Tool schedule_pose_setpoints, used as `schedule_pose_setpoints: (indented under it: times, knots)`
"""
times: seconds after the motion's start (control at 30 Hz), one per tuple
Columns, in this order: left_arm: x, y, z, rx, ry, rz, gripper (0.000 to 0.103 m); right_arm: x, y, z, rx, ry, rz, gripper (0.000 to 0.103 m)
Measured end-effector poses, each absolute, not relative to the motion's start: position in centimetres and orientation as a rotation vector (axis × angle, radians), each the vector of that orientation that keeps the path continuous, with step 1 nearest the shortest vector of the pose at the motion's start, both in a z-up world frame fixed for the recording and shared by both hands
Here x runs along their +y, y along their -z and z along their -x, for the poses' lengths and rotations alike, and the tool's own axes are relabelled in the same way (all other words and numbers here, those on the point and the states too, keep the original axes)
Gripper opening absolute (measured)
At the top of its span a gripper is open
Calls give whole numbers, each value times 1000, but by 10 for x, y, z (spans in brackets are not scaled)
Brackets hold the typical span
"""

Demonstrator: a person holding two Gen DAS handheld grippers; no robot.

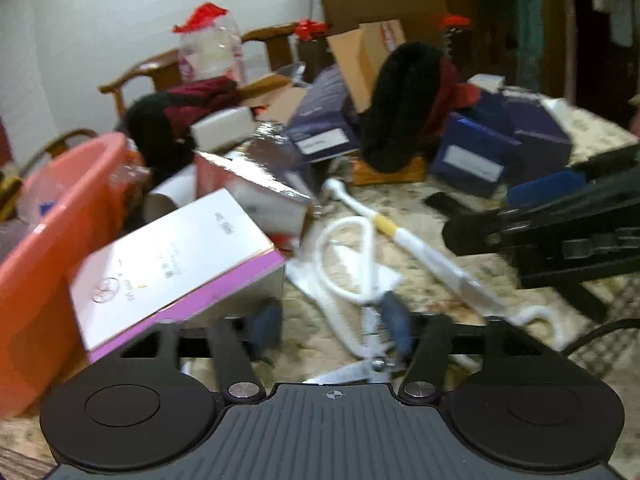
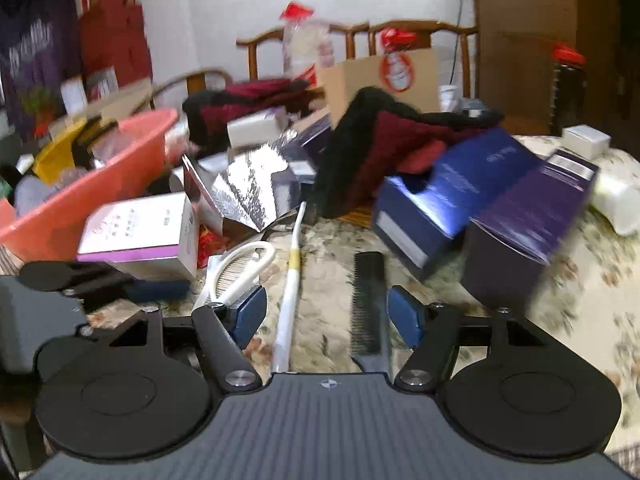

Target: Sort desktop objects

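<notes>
Most clutter remains unsorted: scissors [image 1: 360, 280], wrapped toothbrush [image 2: 290, 292] and black comb [image 2: 368, 304] lie loose on the tabletop [image 2: 328, 248]; both grippers [image 1: 332, 330] [image 2: 326, 314] hover, jaws apart, empty

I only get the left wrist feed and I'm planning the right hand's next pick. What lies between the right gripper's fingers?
Observer: A black comb lies flat on the flowered tablecloth, between the open jaws of the right gripper.
Operator: Anything else in that gap?
Observer: Yes. A long white wrapped stick with a yellow band runs alongside the comb without touching it.
Operator: Is either one gripped?
Observer: No. Both blue pads stand clear of the comb and the stick.
</notes>
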State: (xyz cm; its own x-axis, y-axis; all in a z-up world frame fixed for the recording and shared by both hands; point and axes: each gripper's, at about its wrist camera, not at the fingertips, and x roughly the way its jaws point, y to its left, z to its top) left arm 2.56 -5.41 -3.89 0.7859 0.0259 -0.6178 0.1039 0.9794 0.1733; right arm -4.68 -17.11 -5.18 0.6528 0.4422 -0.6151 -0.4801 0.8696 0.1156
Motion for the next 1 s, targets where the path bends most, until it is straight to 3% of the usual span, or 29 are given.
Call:
schedule_pose_setpoints:
  times: [0.07, 0.13, 0.17, 0.2, 0.23, 0.27, 0.3, 0.7, 1.0]
  knots:
    - [-50, 41, -29, 664, 19, -197, 90, -154, 59, 30, 754, -505, 97, 55]
    - [-43, 43, -31, 665, 6, -162, 93, -141, 68, 19, 802, -534, 110, 47]
    - [-43, 42, -30, 658, 11, -173, 88, -135, 69, 21, 798, -517, 142, 44]
    - [-44, 42, -28, 650, 25, -174, 80, -130, 69, 26, 781, -498, 176, 34]
    - [-41, 41, -26, 657, 69, -138, 53, -128, 69, 31, 765, -490, 188, 10]
    - [-38, 37, -25, 675, 121, -88, 29, -127, 70, 36, 761, -482, 195, 10]
    - [-40, 35, -24, 678, 102, -101, 27, -130, 69, 40, 757, -476, 193, 10]
    - [-34, 32, -11, 687, 105, -49, 24, -217, 62, 68, 747, -462, -97, 10]
    - [-40, 13, 16, 622, 99, -81, 21, -224, 51, 87, 719, -520, -159, 10]
